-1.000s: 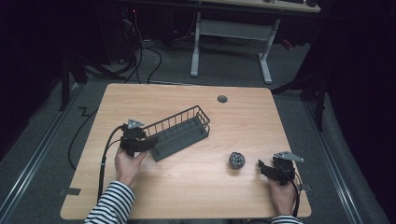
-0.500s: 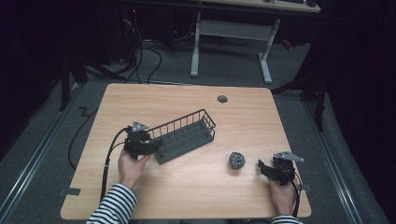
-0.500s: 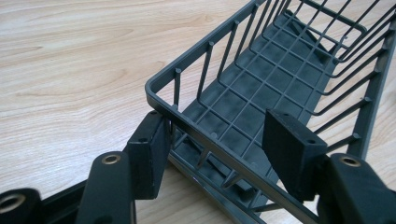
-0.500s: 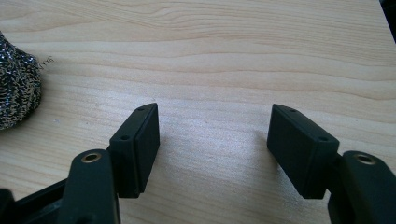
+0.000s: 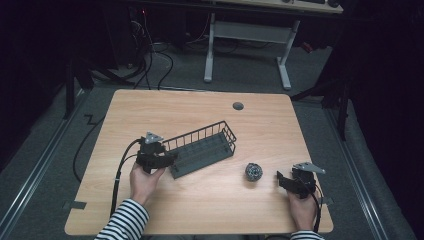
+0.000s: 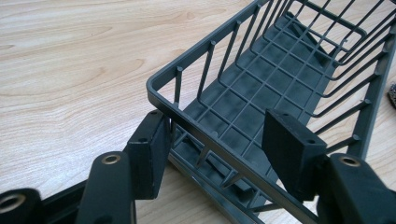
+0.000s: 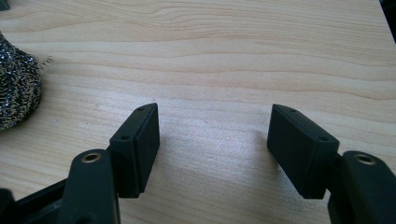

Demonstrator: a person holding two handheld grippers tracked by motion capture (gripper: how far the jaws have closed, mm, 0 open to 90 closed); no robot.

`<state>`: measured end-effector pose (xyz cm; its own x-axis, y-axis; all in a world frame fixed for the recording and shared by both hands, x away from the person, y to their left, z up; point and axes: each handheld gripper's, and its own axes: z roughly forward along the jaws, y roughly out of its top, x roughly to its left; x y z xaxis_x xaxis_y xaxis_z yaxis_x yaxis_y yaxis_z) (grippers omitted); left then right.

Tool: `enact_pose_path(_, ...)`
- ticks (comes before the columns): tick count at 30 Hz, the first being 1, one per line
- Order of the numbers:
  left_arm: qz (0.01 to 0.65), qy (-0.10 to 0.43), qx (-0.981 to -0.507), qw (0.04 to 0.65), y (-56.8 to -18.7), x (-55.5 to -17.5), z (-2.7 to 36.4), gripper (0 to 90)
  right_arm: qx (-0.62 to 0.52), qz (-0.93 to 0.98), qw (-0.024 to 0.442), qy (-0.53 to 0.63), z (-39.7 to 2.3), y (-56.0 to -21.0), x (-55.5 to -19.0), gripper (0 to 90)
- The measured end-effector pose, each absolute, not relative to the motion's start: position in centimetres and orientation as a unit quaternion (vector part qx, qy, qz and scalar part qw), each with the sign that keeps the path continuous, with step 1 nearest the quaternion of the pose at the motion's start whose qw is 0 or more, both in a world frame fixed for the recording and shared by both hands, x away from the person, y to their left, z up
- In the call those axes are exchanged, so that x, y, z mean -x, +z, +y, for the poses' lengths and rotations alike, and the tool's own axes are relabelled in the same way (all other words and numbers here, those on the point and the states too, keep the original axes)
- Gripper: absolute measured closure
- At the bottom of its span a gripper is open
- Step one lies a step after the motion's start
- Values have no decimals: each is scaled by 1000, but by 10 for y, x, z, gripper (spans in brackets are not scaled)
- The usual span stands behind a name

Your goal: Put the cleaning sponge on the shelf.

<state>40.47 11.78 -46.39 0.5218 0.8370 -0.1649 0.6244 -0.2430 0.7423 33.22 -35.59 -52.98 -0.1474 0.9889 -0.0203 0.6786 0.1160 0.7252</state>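
A dark grey wire basket (image 5: 205,150) lies slantwise on the wooden table (image 5: 200,110), left of centre. My left gripper (image 5: 170,157) is at its near left end. In the left gripper view the basket (image 6: 261,79) has its end rim running between the jaws, and the left gripper (image 6: 215,140) is shut on that rim beside the corner. A steel-wool scouring ball (image 5: 253,172) rests right of the basket. My right gripper (image 5: 281,179) sits low over the table just right of the ball. The right gripper (image 7: 212,144) is open over bare wood, the ball (image 7: 16,88) off to its left.
A round cable grommet (image 5: 238,106) is set in the table near its far edge. A black cable (image 5: 120,175) trails from the left gripper off the table's near left side. Another desk's white legs (image 5: 250,35) stand on the floor beyond.
The left hand has shifted slightly to the right and the basket has moved with it. The right gripper and the scouring ball have stayed put.
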Motion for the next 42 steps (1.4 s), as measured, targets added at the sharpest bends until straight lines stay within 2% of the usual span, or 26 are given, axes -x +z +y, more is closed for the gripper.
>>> enact_pose_path(5,471,130,-774,403,-465,-406,119,413,-597,698,265,293,-356,-530,-332,348)
enact_pose_path(10,473,131,-765,418,-462,-405,122,306,-597,698,264,293,-356,-530,-332,348)
enact_pose_path(16,472,134,-754,436,-454,-401,133,251,-596,699,265,293,-356,-530,-332,348)
enact_pose_path(25,469,159,-740,455,-444,-385,155,256,-596,698,265,295,-356,-530,-333,349)
enact_pose_path(42,540,165,-720,403,-501,-368,210,268,-593,701,262,296,-356,-530,-334,352)
